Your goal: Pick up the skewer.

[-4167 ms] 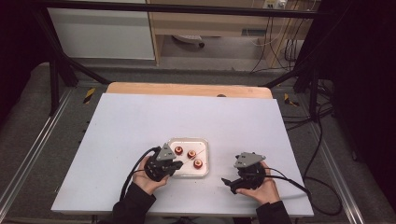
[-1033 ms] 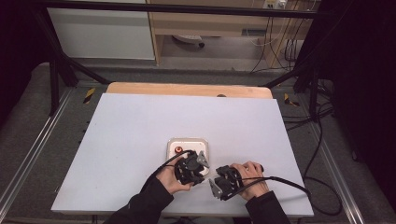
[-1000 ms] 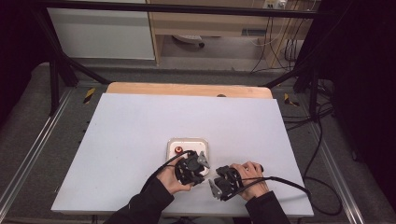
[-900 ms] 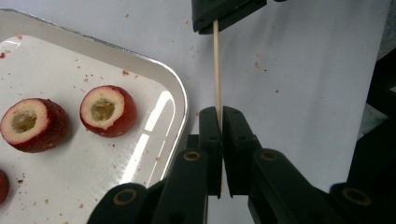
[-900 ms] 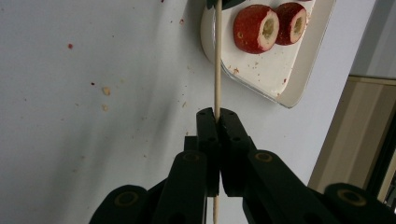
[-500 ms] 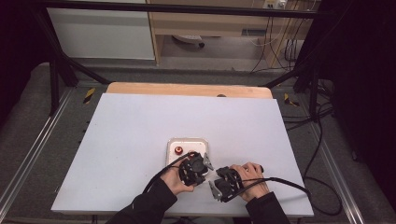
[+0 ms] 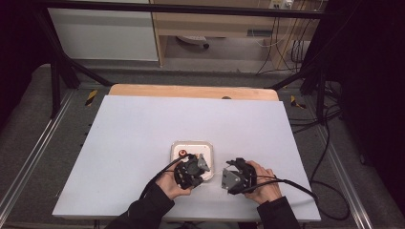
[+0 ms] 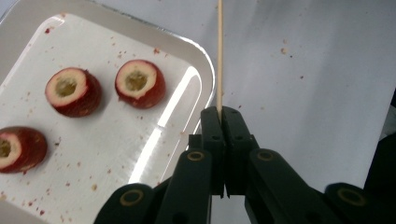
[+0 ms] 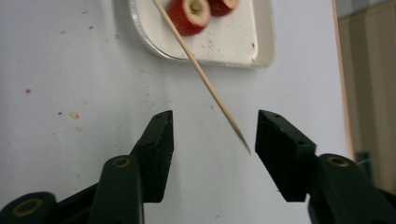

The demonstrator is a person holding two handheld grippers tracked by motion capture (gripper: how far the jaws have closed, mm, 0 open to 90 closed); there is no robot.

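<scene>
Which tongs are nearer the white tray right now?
Left. The left tongs hang over the white tray's near edge, shut on the skewer; the right tongs sit open beside it over bare table.

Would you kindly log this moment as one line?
left hand-held gripper: shut on skewer | right hand-held gripper: just opened, skewer tip between jaws, untouched | fruit: three in tray

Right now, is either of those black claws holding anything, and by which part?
The left gripper pinches a thin wooden skewer near one end. The right gripper has just opened and holds nothing.
</scene>
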